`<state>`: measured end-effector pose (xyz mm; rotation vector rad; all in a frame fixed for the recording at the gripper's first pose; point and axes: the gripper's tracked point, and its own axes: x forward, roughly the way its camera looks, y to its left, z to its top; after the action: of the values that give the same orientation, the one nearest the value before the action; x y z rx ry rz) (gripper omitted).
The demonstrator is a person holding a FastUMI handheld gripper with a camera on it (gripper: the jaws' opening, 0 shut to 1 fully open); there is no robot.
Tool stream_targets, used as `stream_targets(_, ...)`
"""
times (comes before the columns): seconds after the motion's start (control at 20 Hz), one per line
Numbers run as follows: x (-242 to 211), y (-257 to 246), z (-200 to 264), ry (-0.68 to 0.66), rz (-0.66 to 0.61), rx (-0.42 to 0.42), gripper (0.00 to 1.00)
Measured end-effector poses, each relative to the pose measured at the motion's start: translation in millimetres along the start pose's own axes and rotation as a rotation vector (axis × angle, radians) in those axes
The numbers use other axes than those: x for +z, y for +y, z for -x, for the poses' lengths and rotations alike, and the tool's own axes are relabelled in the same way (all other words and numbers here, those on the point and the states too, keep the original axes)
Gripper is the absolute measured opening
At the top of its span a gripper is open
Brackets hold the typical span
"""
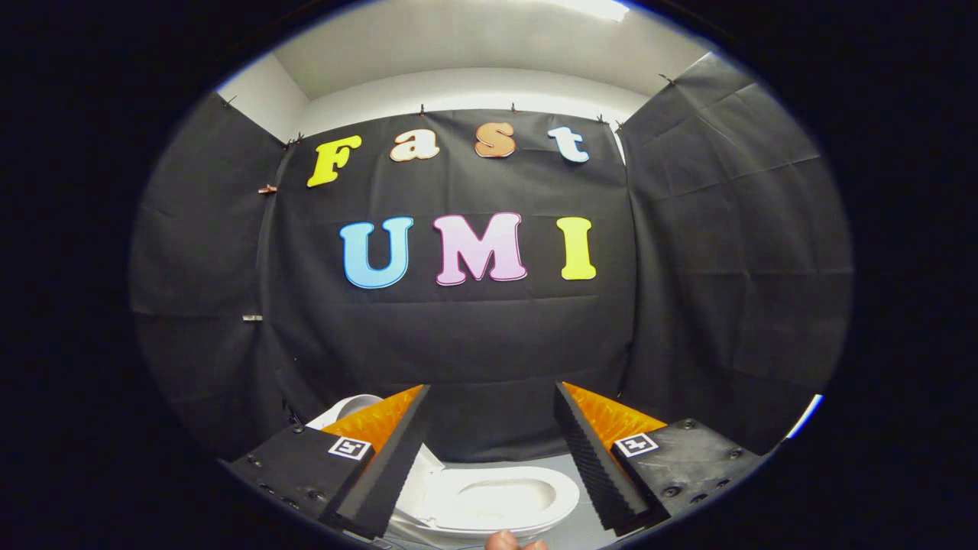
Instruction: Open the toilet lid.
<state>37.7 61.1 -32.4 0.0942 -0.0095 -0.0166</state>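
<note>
Black cloth wall faced; tool (pixel 490 451) held spread, empty, above toilet (pixel 489 500). Lid (pixel 348 409) (apparently raised already) could be missed, knocked by fingers.

White toilet (pixel 497 500) w/ white lid (pixel 348 406), black cloth wall (pixel 489 344), grey floor (pixel 527 463).

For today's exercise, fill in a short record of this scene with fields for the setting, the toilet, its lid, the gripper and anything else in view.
setting: booth walled with black cloth
toilet: white toilet below and between the fingers, bowl opening visible
lid: lid appears raised, partly hidden behind one finger
gripper: gripper open, fingers wide apart, touching nothing
other: a fingertip shows below the toilet
</note>
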Motion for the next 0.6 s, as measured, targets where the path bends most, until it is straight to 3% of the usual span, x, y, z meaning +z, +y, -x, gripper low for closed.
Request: stream_targets(0.6,14,-8,7,-0.020,-0.005,-0.011,0.99)
